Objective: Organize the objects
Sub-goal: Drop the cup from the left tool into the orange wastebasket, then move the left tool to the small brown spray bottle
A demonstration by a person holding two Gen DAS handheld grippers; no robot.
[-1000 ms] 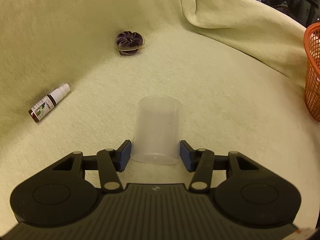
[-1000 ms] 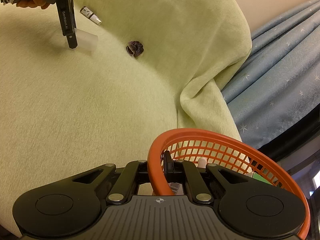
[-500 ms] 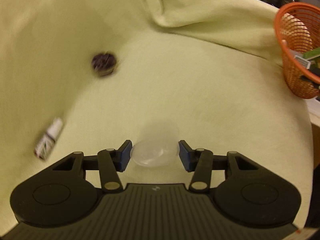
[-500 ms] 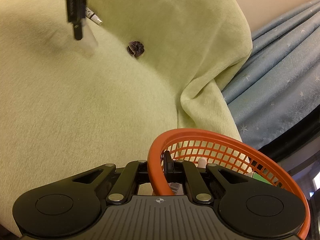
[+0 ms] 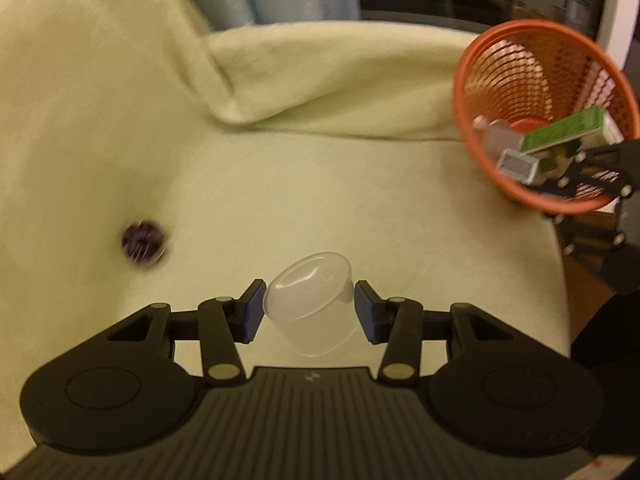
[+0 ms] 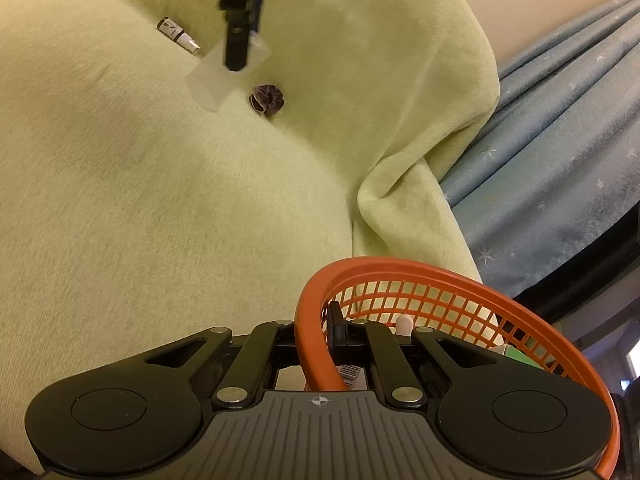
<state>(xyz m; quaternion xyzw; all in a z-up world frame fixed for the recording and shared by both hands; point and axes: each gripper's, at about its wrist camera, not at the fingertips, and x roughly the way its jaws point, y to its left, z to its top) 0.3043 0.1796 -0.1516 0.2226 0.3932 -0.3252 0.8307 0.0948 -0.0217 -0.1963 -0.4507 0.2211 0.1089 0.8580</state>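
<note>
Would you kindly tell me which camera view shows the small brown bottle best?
The right wrist view: the small brown bottle lies there sharp and unobstructed on the green blanket. The left wrist view does not show it at all.

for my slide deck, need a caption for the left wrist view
Left gripper carries a clear cup toward the orange basket.

The scrunchie (image 5: pixel 143 243) is motion-blurred in the left wrist view; its folds cannot be resolved. The basket (image 5: pixel 476 148) contents overlap: a green box (image 5: pixel 564 133) partly covers a clear bottle (image 5: pixel 498 136), and labels are unreadable. In the right wrist view, the basket (image 6: pixel 316 320) rim hides the right gripper (image 6: pixel 326 344) fingertips. The left gripper (image 6: pixel 239 28) is cut off by the top edge and covers part of the cup (image 6: pixel 212 80). The small bottle (image 6: pixel 178 35) label is too small to read.
</note>
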